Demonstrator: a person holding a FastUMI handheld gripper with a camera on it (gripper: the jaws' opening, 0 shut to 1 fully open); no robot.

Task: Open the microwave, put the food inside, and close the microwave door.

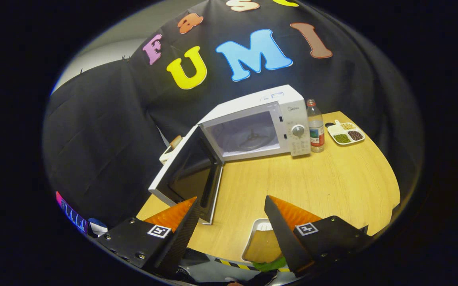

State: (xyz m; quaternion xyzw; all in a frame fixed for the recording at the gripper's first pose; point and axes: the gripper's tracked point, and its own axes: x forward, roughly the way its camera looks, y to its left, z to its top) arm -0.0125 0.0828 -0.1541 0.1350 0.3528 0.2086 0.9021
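Already the microwave [253, 127] stands at the far side of the wooden surface [332, 186] with its door [185, 171] swung wide to the left, so the cavity and its turntable are free for loading. The tool [231, 216] hangs spread wide and holds nothing, its 2 fingers apart above the near edge. The food, a sandwich on a white tray [262, 242], lies just beside the right finger, near enough for a grasp, which I judge is next. A bottle [315, 126] and a 3-part dish [346, 133] sit right of the microwave, clear of the path.
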